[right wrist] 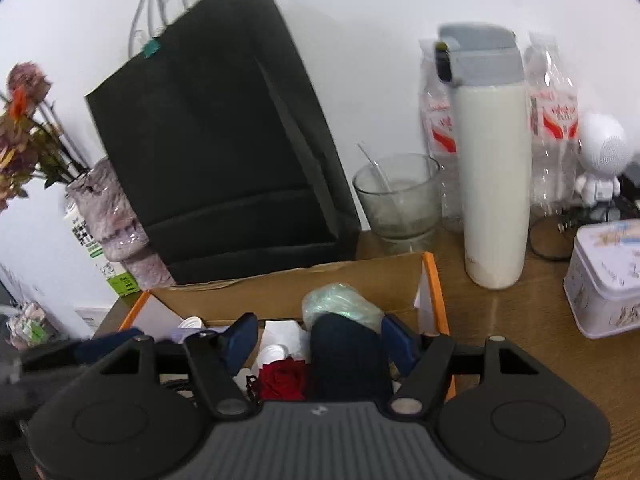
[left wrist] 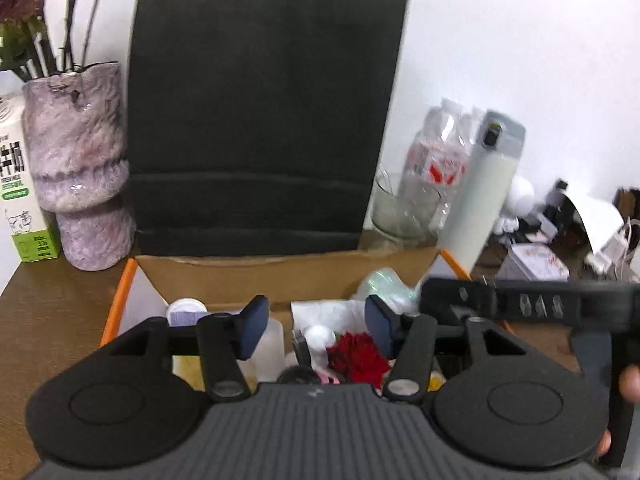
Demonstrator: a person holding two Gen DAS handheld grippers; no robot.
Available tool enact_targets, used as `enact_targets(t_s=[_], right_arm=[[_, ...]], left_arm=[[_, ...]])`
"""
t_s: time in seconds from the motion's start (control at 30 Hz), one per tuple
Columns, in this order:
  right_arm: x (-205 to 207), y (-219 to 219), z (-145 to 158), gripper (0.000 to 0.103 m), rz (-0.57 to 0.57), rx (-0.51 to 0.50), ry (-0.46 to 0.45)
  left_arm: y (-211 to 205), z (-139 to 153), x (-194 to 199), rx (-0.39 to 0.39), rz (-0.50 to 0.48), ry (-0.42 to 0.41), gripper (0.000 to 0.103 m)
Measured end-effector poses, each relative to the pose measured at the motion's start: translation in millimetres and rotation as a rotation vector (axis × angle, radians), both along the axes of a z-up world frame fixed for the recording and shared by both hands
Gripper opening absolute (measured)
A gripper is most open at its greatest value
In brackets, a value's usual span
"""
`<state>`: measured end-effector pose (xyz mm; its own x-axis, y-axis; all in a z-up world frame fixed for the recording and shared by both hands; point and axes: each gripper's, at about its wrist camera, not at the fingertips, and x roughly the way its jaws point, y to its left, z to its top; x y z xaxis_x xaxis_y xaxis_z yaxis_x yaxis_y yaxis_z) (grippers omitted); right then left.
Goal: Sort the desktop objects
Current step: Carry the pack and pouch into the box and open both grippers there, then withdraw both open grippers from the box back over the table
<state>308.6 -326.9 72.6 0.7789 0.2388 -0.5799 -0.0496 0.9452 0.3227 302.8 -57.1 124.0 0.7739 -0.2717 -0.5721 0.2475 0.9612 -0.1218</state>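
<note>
An open cardboard box with orange edges (left wrist: 120,300) (right wrist: 434,292) lies under both grippers. It holds a red fluffy flower (left wrist: 360,352) (right wrist: 284,376), a white bottle (left wrist: 272,340), tissue and a pale green plastic bundle (right wrist: 340,304). My left gripper (left wrist: 316,328) hangs open over the box with nothing between its pads. My right gripper (right wrist: 320,344) is open too. A dark navy object (right wrist: 348,360) stands between its jaws, close against the right finger, with a clear gap to the left pad.
A tall black paper bag (left wrist: 260,120) stands right behind the box. A purple vase (left wrist: 80,160) and a milk carton (left wrist: 20,200) are on the left. On the right are a glass cup (right wrist: 396,196), a white thermos (right wrist: 494,180), wrapped bottles and a tin (right wrist: 604,280).
</note>
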Motion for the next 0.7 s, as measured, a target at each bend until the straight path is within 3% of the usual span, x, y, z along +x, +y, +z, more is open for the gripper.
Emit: enact_targets(t_s=[0.1, 0.17, 0.3, 0.47, 0.57, 0.7], right_arm=[[-8, 16, 7, 0.078, 0.017, -0.093, -0.013], [-14, 28, 13, 0.078, 0.025, -0.175, -0.009], [-39, 45, 20, 0.08, -0.001, -0.297, 0.0], [-99, 55, 17, 0.085, -0.024, -0.334, 0.009], [-142, 64, 11, 0.087, -0.019, -0.368, -0.002], [-199, 73, -2, 0.088, 0.005, -0.358, 0.007]], left_arm=[[4, 11, 1, 0.015, 0.044, 0.002, 0.07], [8, 17, -3, 0.022, 0.056, 0.011, 0.079], [19, 22, -30, 0.073, 0.094, 0.012, 0.086], [29, 19, -96, 0.128, 0.074, -0.03, 0.1], [25, 11, -145, 0.165, 0.052, -0.072, 0.1], [27, -4, -209, 0.1, 0.032, -0.1, 0.102]])
